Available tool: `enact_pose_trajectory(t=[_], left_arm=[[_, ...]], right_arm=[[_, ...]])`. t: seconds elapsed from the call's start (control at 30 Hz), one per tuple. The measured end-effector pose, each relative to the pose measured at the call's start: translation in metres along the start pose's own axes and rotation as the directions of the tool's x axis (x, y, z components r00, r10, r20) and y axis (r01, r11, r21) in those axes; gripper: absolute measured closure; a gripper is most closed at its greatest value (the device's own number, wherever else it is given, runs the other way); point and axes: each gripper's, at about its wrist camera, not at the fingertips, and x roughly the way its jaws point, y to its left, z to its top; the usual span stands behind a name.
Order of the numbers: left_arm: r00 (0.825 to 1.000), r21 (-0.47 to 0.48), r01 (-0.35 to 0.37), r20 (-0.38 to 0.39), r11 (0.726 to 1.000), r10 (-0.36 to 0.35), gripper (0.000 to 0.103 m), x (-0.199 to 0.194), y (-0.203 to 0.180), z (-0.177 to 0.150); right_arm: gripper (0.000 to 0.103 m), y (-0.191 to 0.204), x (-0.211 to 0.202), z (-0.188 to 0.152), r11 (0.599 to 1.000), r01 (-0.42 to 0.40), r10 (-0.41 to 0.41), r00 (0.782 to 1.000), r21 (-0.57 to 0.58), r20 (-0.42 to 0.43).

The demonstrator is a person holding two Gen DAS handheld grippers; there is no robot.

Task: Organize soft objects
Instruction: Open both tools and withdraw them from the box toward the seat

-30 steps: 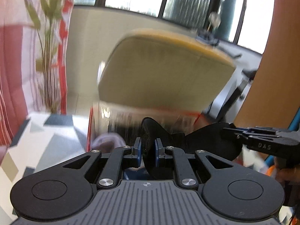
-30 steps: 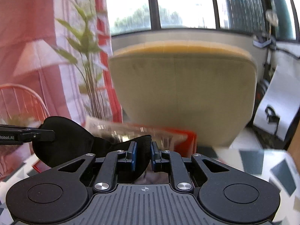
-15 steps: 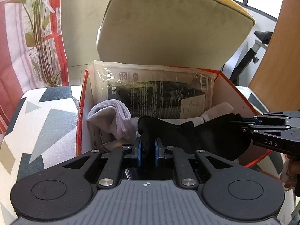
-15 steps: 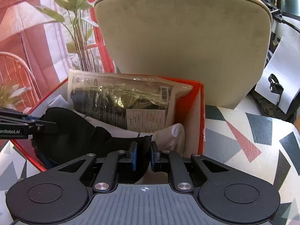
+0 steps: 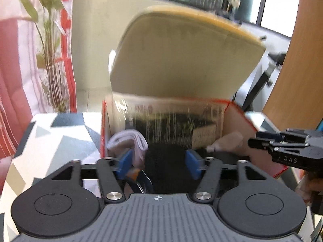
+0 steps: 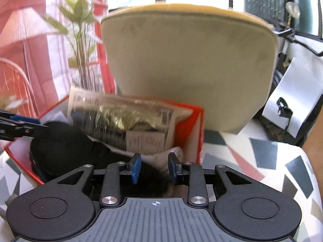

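Note:
A black soft cloth (image 5: 167, 167) lies in the red box (image 5: 242, 121); it also shows in the right wrist view (image 6: 60, 141), inside the box (image 6: 187, 127). My left gripper (image 5: 159, 163) is open, its blue pads on either side of the cloth, not pinching it. My right gripper (image 6: 154, 167) is open over the cloth's other end. White socks (image 5: 131, 141) lie at the box's left and another white sock (image 6: 171, 155) at its right. A clear plastic packet (image 6: 125, 123) leans on the back wall.
A beige-and-yellow cushion (image 5: 181, 58) stands behind the box. The box sits on a patterned surface (image 6: 272, 157). A plant (image 5: 50, 40) and red-white curtain are at the left, a wooden panel (image 5: 298, 60) at the right.
Both grippers have opened and let go of the black cloth, which now lies in the box. Both views have tilted up and pulled back slightly.

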Motion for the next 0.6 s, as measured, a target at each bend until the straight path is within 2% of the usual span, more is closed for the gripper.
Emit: enact_pose_trajectory(t=[0.03, 0.07, 0.2, 0.33, 0.47, 0.6], left_arm=[[1.0, -0.001, 0.003, 0.021, 1.0, -0.003, 0.029, -0.007, 0.001, 0.0], [0.999, -0.001, 0.002, 0.042, 1.0, -0.002, 0.024, -0.014, 0.002, 0.0], [0.995, 0.007, -0.021, 0.099, 1.0, 0.02, 0.02, -0.045, 0.003, -0.007], [0.992, -0.013, -0.039, 0.121, 0.999, 0.04, 0.019, -0.07, 0.006, -0.027], [0.994, -0.073, -0.025, 0.106, 0.997, 0.033, 0.017, -0.084, 0.016, -0.055], [0.999, -0.103, -0.023, 0.043, 0.994, 0.028, 0.017, -0.084, 0.022, -0.081]], right_arm=[[0.065, -0.002, -0.004, 0.0, 1.0, 0.001, -0.001, 1.0, 0.009, 0.018], [0.064, -0.004, -0.01, -0.001, 1.0, 0.001, -0.002, 0.999, 0.02, 0.042], [0.062, -0.013, -0.035, -0.008, 0.998, -0.017, 0.009, 0.993, 0.061, 0.121], [0.061, -0.019, -0.063, -0.027, 0.994, -0.013, -0.006, 0.983, 0.105, 0.185], [0.06, -0.023, -0.085, -0.052, 0.987, -0.014, -0.022, 0.975, 0.158, 0.223], [0.06, -0.022, -0.101, -0.08, 0.983, -0.007, -0.032, 0.976, 0.183, 0.213]])
